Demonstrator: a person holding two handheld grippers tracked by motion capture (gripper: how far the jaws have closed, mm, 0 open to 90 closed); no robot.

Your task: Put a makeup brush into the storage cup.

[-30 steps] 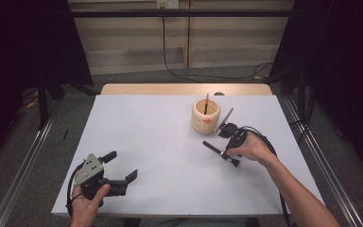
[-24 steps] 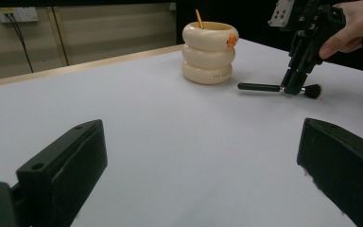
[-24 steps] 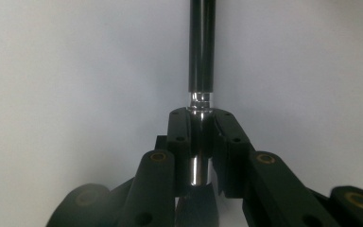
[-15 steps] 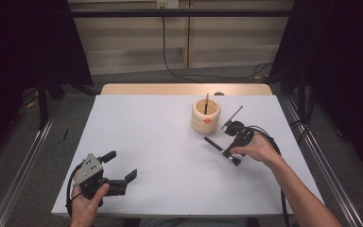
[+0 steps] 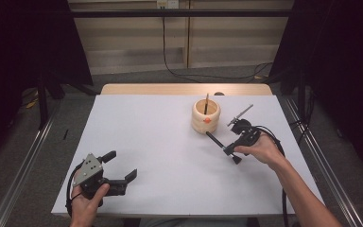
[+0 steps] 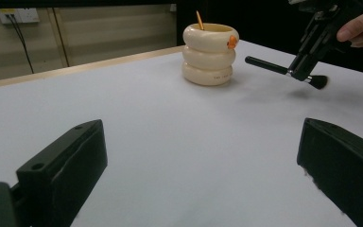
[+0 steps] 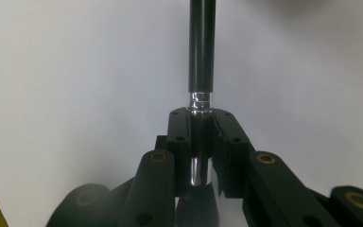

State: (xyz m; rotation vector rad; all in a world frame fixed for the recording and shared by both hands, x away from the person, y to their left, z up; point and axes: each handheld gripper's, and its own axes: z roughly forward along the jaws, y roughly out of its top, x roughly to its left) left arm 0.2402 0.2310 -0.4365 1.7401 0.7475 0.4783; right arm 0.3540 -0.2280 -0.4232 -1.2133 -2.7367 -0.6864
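A cream ringed wooden cup (image 5: 205,116) with an orange dot stands on the white table top (image 5: 146,142), and a thin stick leans inside it. My right gripper (image 5: 227,150) is shut on the silver ferrule of a black makeup brush (image 5: 217,142). It holds the brush just right of the cup, handle end toward the cup. In the right gripper view the pads (image 7: 179,137) clamp the brush (image 7: 202,47). My left gripper (image 5: 120,165) rests open near the front left corner. Across its open jaws I see the cup (image 6: 210,54) and the held brush (image 6: 269,65) hovering over its shadow.
The table's wooden far edge (image 5: 184,89) runs behind the cup. Cables lie on the floor beyond it. Metal rails (image 5: 19,175) flank the table on both sides. A black cable trails from the right hand along the forearm.
The right hand has lifted the brush slightly and drifted a little to the right. The left gripper has stayed where it was.
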